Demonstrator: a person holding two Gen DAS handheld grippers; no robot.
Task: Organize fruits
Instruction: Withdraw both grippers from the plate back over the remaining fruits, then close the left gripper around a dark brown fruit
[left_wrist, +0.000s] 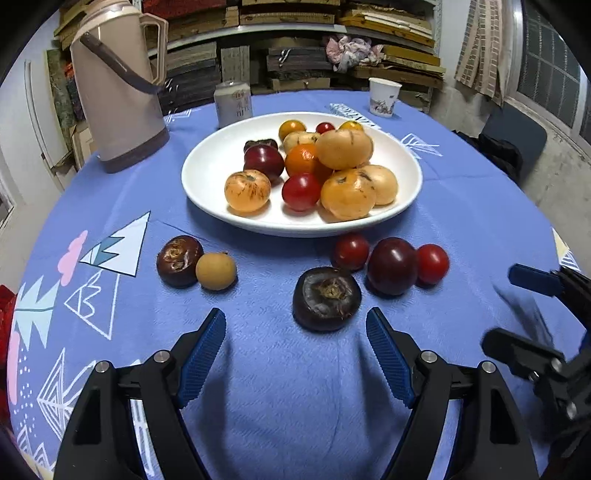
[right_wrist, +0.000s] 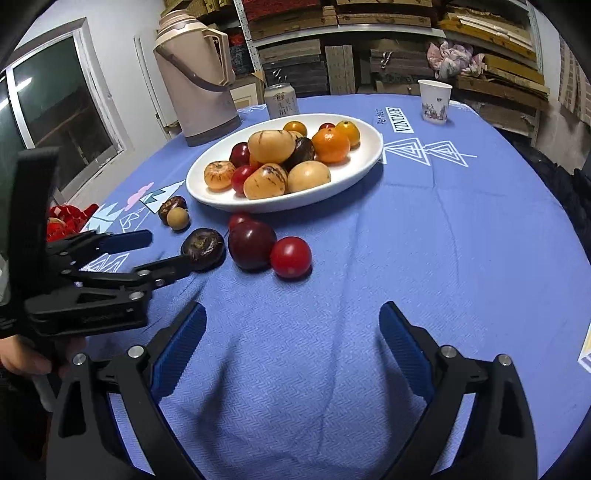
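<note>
A white plate (left_wrist: 207, 162) holds several yellow, orange and red fruits on the blue tablecloth; it also shows in the right wrist view (right_wrist: 369, 155). Loose on the cloth lie a large dark water chestnut (left_wrist: 327, 298), a dark plum (left_wrist: 392, 266), two red tomatoes (left_wrist: 433, 263) (left_wrist: 351, 251), a smaller chestnut (left_wrist: 178, 260) and a tan longan (left_wrist: 216, 271). My left gripper (left_wrist: 295, 325) is open and empty, just short of the large chestnut. My right gripper (right_wrist: 291, 317) is open and empty, short of the red tomato (right_wrist: 290, 257) and plum (right_wrist: 251, 243).
A beige thermos jug (left_wrist: 118, 92), a drink can (left_wrist: 233, 103) and a paper cup (left_wrist: 384, 96) stand behind the plate. The right gripper shows at the right edge of the left wrist view (left_wrist: 513, 306). Shelves of stacked boards fill the background.
</note>
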